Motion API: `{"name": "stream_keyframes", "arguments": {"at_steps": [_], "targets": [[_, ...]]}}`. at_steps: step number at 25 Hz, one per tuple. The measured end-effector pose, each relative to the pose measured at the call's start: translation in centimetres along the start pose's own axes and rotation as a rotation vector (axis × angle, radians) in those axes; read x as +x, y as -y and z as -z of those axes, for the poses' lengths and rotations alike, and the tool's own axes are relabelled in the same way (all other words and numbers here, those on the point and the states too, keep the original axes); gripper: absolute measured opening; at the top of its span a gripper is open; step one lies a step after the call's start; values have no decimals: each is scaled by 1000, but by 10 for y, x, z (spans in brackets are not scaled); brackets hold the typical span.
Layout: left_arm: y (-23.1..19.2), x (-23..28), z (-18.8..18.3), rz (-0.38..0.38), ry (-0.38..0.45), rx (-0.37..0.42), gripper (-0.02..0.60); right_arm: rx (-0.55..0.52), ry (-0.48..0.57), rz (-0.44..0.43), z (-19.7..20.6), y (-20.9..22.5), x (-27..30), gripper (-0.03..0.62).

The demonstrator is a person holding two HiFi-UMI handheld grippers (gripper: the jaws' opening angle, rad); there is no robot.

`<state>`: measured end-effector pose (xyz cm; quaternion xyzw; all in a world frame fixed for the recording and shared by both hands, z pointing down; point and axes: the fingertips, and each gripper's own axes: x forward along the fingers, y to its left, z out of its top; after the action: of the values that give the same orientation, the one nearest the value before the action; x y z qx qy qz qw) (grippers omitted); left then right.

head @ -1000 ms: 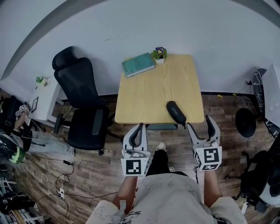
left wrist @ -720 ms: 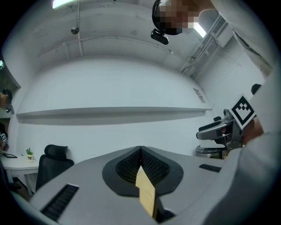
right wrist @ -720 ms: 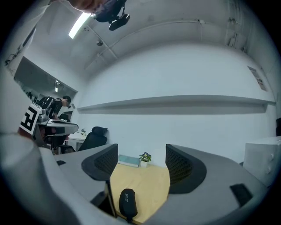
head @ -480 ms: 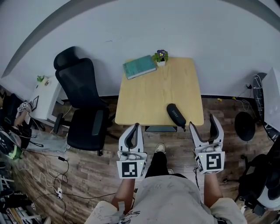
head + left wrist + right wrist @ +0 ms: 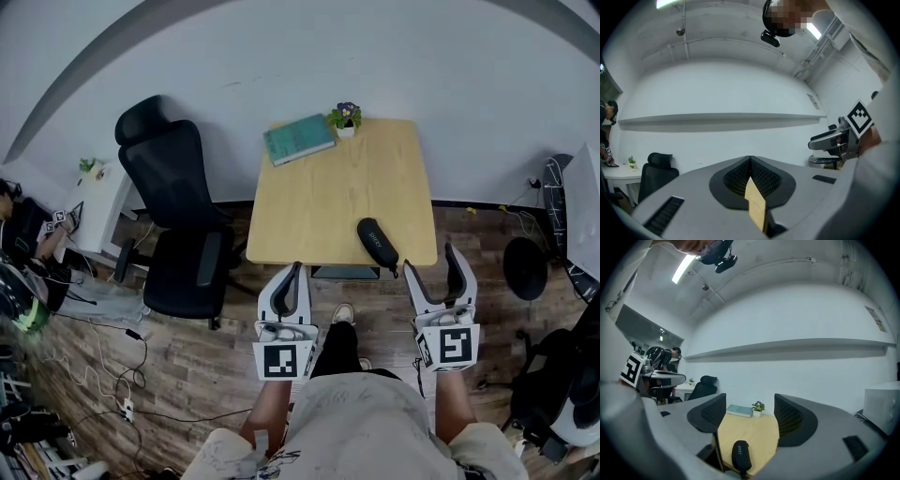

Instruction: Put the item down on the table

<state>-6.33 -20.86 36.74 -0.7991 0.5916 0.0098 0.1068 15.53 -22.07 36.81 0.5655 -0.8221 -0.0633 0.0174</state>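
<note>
— On the table (image 5: 328, 197), what is held in what?
— A plant (image 5: 343, 112) is held in a pot (image 5: 344, 130) at the far edge, beside a book (image 5: 298, 139). The case (image 5: 377, 241) is laid closed near the front right corner.
— And the grippers?
— The left gripper (image 5: 294, 272) is clamped together on nothing; of the table, only a sliver is shown in its view. The right gripper (image 5: 430, 260) is spread wide, empty, and case, book and plant are framed between its jaws.

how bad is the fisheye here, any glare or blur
Head view: strong fisheye, wall edge bows over the table; even light. Left gripper view: dark rounded corners, wall lines curved. Right gripper view: ceiling light glares upper left; black case sharp.
</note>
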Motion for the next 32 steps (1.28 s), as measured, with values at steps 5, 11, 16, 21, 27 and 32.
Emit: {"name": "stream_keyframes", "arguments": {"at_steps": [5,11,16,21,27,32], "targets": [[3,-1,7,4,-14,-6,6,9,4,2,3,0,0,292],[10,-1,9,19,-28,-8,6,32,38,9,2,3,-6,171],[10,-2,10,23,-37,-7,6,60,52,33,4,6,-10,36],[10,-4,13,23,-39,-11,6,57,34,39,8,5,-11,17],[12,-8,15,23,-41,-6,7,58,29,45,9,4,-12,17],[10,-12,19,15,-76,-20,6,50,22,38,10,1,-12,17]]}}
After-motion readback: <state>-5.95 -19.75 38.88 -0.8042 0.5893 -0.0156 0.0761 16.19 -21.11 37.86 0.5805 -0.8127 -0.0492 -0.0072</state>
